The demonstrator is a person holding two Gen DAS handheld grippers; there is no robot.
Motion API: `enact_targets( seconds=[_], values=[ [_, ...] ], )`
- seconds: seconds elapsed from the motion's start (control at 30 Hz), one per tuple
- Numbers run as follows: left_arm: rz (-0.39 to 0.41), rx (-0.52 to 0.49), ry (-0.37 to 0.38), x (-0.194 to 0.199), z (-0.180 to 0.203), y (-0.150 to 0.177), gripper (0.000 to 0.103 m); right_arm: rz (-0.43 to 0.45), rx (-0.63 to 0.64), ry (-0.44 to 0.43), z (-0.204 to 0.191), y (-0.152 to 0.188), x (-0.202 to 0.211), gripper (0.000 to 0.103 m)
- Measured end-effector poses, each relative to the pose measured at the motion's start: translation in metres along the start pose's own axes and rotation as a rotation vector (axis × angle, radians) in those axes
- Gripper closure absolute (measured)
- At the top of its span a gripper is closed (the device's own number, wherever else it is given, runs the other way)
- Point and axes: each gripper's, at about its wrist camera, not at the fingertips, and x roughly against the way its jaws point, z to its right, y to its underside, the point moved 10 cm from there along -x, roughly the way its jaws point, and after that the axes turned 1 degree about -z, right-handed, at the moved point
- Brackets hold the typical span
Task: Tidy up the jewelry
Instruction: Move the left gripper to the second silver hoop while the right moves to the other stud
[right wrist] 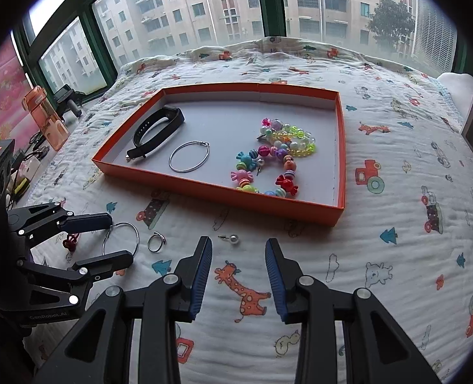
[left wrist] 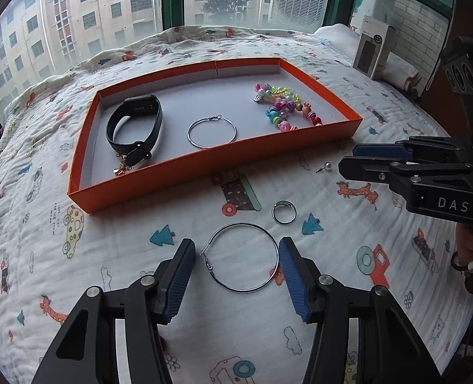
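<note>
A large silver hoop earring lies flat on the printed quilt, between the fingers of my left gripper. The pads stand on either side of it and do not clamp it; the left gripper is open. A small silver ring lies just beyond the hoop. A pearl stud rests on the quilt right in front of my right gripper, which is open and empty. The orange tray holds a black wristband, a second hoop and coloured bead bracelets.
A small red charm lies on the quilt under the left gripper. An orange bottle and cables sit off the bed's left side. A white box stands at the far right corner. Windows close off the far edge.
</note>
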Motion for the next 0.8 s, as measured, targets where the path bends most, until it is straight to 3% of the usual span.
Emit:
enact_targets(
  seconds=[0.3, 0.8],
  values=[
    [0.005, 0.015, 0.047, 0.006, -0.001, 0.002, 0.045, -0.020, 0.005, 0.022, -0.006, 0.002, -0.009, 0.065],
    [-0.007, -0.107, 0.026, -0.004, 0.006, 0.000, 0.047, -0.027, 0.018, 0.029, -0.010, 0.002, -0.011, 0.065]
  ],
)
